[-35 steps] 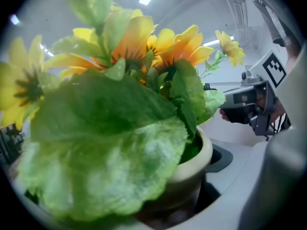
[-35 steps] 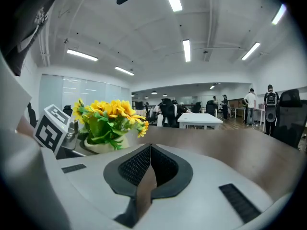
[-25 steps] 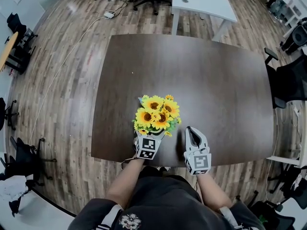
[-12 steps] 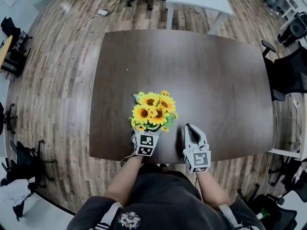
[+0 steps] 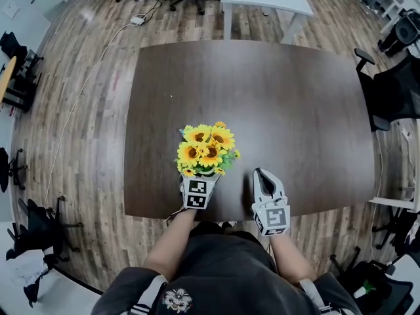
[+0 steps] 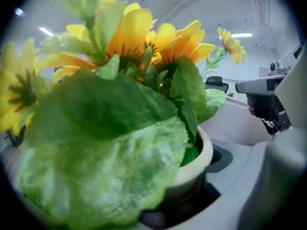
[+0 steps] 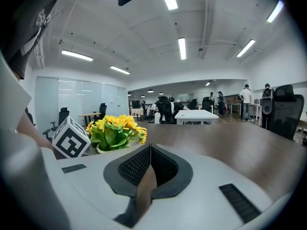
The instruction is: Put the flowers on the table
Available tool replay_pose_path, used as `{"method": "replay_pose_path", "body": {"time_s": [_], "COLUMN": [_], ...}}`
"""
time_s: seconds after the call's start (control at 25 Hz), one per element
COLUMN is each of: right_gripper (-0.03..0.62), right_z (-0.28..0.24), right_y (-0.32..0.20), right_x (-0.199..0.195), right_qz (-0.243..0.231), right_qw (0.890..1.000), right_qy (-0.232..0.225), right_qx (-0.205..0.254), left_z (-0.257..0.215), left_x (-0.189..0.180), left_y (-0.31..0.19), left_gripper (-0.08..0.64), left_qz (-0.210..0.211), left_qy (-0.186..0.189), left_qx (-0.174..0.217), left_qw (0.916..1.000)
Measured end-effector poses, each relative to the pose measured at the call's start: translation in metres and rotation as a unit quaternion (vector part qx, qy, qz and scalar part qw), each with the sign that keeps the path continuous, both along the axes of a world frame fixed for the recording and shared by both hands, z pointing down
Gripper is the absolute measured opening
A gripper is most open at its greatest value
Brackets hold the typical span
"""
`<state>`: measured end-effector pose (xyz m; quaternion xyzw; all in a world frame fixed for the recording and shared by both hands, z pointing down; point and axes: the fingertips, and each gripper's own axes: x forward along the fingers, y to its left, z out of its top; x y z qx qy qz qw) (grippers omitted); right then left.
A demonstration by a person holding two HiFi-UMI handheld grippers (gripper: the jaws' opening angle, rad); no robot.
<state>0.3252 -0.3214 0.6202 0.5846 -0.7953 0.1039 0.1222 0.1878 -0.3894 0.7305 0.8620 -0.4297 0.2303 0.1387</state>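
The left gripper [image 5: 201, 184] is clamped on the white pot [image 6: 197, 161] of flowers [image 5: 206, 148], over the near edge of the table [image 5: 289, 97] — whether it is set down, I can't tell. Letting go remains. The right gripper [image 5: 264, 180] (jaws together, empty) hovers beside it.

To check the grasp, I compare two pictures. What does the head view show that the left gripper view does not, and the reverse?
Only the head view shows the whole dark table, the wooden floor around it, and that the flowers are near the table's near edge. Only the left gripper view shows the white pot sitting between the jaws of the left gripper, with broad green leaves hanging over its rim. Both views show the yellow flowers, held in the left gripper.
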Motion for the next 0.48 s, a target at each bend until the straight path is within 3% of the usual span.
{"method": "replay_pose_path", "body": {"time_s": [0.2,0.48], "right_gripper": [0.023,0.023], "right_z": [-0.007,-0.02], "right_y": [0.003,0.01], "right_x": [0.004,0.0], "right_qz": [0.012,0.001], "right_qw": [1.0,0.999], "right_qy": [-0.025,-0.037], "right_qx": [0.0,0.021], "left_z": [0.0,-0.006], "left_x": [0.001,-0.017], "left_y": [0.008,0.03], "left_gripper": [0.548,0.548], "left_qz": [0.008,-0.019], "left_qy": [0.0,-0.009], "left_qx": [-0.012,-0.002], "left_qw": [0.9999,0.9998]}}
